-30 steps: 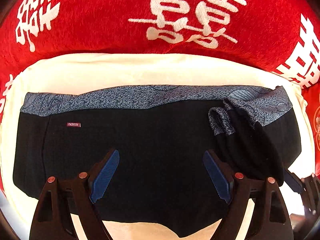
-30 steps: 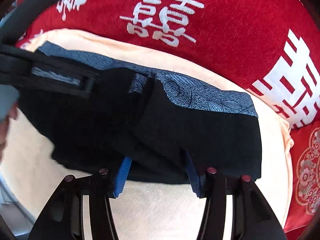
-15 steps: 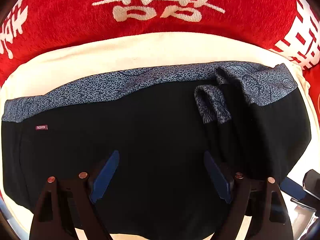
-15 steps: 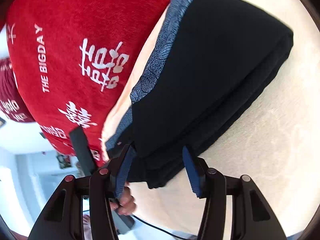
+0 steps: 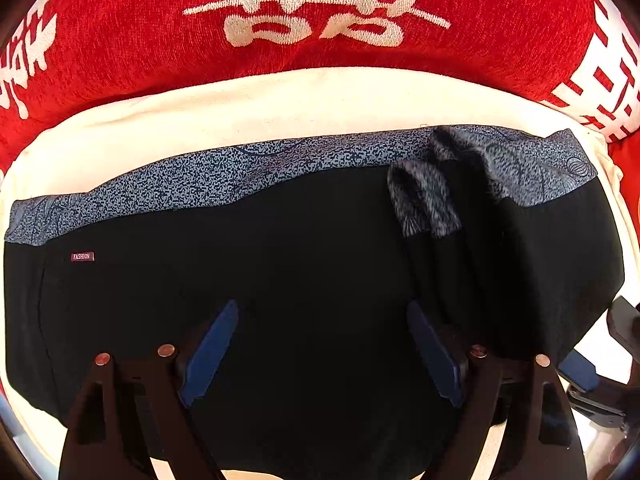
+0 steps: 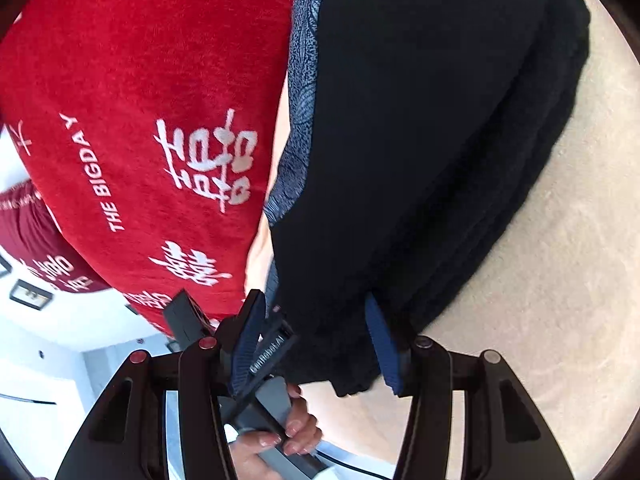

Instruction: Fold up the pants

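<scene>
The black pants [image 5: 304,280] with a blue-grey patterned waistband [image 5: 224,176] lie folded on a cream cushion [image 5: 280,104]. A small bunch of fabric [image 5: 428,200] lies folded over at the right of the waistband. My left gripper [image 5: 320,344] is open, its blue pads just above the black fabric. In the right wrist view the camera is rolled sideways. My right gripper [image 6: 316,340] is open, with the thick folded edge of the pants [image 6: 420,160] lying between its pads.
A red blanket with white characters [image 5: 320,20] lies behind the cushion and also shows in the right wrist view [image 6: 140,120]. The person's hand on the left gripper's handle [image 6: 280,436] shows low in the right wrist view. The cream cushion surface [image 6: 560,280] extends to the right.
My right gripper rolled sideways and moved in around the folded edge of the pants. My left gripper moved closer over the pants.
</scene>
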Demonstrator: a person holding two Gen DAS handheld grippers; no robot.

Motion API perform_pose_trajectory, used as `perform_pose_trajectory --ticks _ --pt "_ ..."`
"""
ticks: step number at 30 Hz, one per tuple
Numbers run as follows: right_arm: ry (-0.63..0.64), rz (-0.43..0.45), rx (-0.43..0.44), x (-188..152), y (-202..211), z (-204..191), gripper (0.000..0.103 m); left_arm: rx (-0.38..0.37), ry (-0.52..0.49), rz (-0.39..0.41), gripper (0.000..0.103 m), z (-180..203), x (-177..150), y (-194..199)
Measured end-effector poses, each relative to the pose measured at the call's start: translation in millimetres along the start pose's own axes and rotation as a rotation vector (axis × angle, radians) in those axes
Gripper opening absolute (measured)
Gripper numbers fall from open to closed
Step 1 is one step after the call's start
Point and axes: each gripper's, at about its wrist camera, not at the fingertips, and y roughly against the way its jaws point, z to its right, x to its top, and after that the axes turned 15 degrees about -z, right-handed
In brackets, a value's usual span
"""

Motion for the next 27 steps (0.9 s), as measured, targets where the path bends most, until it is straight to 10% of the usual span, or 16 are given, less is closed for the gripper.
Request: perform_pose_trajectory --ticks 4,8,15,23,27 --pt "-0.063 -0.040 0.051 4 -8 14 0.005 0.006 -0.001 -0.003 0.087 1 2 4" --pt "0.070 -0.038 0.060 -1 5 -18 0.005 0.020 -0.005 0.007 0.087 3 11 14" --pt "0.105 -0.143 -0.218 -3 -22 -4 0.005 0.041 0.059 0.023 0.087 -17 6 34" --pt "0.196 -0.234 -0.337 -4 -8 -25 0.008 0.021 0.013 0.044 0.087 16 11 60" --pt "0.322 -0.079 -0.459 14 47 -64 0.009 -0.005 -0.040 0.088 0.087 54 28 80"
